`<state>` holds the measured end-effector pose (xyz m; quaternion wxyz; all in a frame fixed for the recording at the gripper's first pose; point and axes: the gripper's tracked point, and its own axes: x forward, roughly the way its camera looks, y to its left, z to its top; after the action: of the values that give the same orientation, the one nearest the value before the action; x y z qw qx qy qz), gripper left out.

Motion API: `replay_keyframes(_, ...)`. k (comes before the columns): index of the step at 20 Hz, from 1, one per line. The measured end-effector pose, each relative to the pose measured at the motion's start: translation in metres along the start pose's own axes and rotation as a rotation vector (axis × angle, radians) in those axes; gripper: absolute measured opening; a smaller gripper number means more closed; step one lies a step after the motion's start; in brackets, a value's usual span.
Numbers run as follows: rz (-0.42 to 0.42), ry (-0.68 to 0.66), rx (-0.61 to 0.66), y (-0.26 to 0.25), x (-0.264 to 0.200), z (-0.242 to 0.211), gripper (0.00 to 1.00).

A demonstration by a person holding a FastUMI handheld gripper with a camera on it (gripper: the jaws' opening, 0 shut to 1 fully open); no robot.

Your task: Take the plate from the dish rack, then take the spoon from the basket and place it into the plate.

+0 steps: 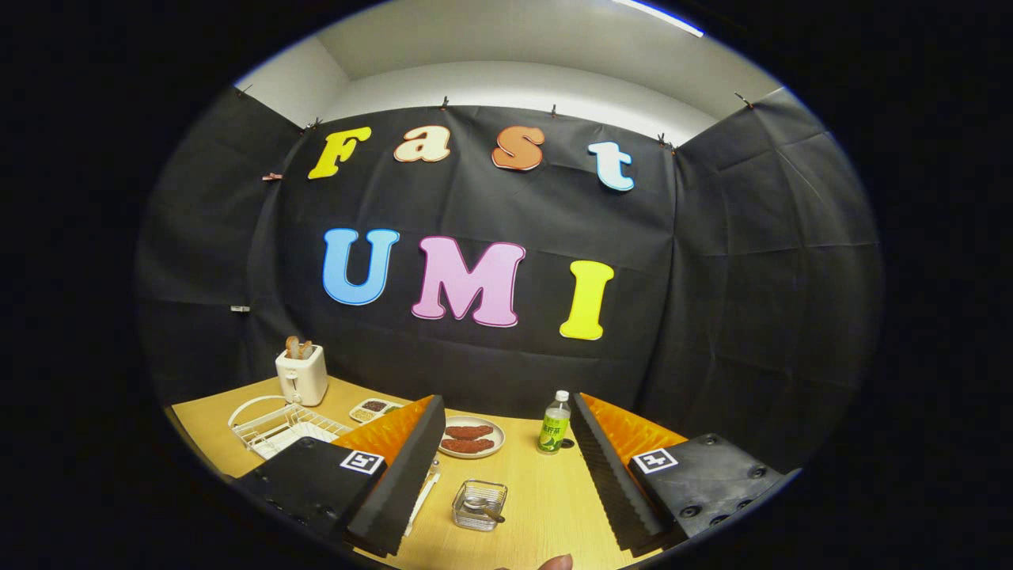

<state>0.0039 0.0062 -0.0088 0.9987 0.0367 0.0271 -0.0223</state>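
My gripper (506, 402) is open and held above the wooden table (546, 507), its orange-and-black fingers (404, 467) spread wide with nothing between them. A small wire basket (479, 504) stands on the table between the fingers, nearer the left one, with a spoon (484, 507) lying inside it. The white wire dish rack (273, 426) sits to the left, beyond the left finger. Something white and flat lies in it, partly hidden by that finger. I cannot tell whether it is the plate.
A white toaster (301, 374) with bread stands behind the rack. A plate of brown food (471, 438) lies ahead between the fingertips, a small compartment dish (374, 409) to its left and a green-labelled bottle (555, 423) by the right finger. A person's fingertip (555, 563) shows near me.
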Motion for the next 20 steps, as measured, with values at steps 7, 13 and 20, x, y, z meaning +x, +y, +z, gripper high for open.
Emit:
replay_keyframes(7, 0.039, 0.046, 0.055, 0.04, 0.008, -0.002, 0.97)
replay_keyframes(13, 0.128, 0.319, 0.058, 0.117, 0.038, -0.049, 0.98)
replay_keyframes(20, 0.103, 0.718, 0.11, 0.173, 0.081, -0.139, 0.82)
